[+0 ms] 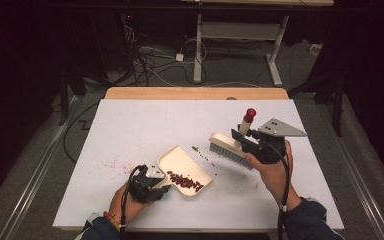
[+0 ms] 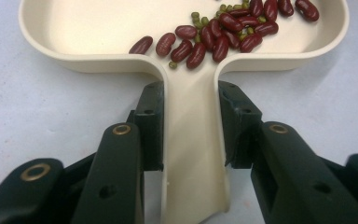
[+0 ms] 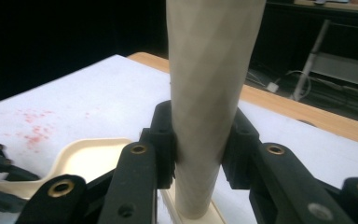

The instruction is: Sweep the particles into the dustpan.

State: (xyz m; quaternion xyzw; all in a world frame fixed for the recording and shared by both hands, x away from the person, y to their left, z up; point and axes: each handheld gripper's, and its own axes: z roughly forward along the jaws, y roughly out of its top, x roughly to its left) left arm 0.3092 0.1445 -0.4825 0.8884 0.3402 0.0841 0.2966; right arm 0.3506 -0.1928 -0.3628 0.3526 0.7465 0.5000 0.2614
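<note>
Sweeping in hand. Left gripper (image 1: 152, 186) clamped the dustpan (image 1: 185, 170) handle on the tabletop (image 1: 130, 125); right gripper (image 1: 252, 142) clamped the brush (image 1: 228, 148), raised beside stray beans (image 1: 202, 154). Next: lower brush, sweep them panward.

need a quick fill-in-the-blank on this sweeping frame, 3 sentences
1. The left gripper is shut on the dustpan's ____.
2. The beans lying in the dustpan are mostly dark ____.
3. The right gripper is shut on the handle of the ____.

Missing words: handle; red; brush
</note>
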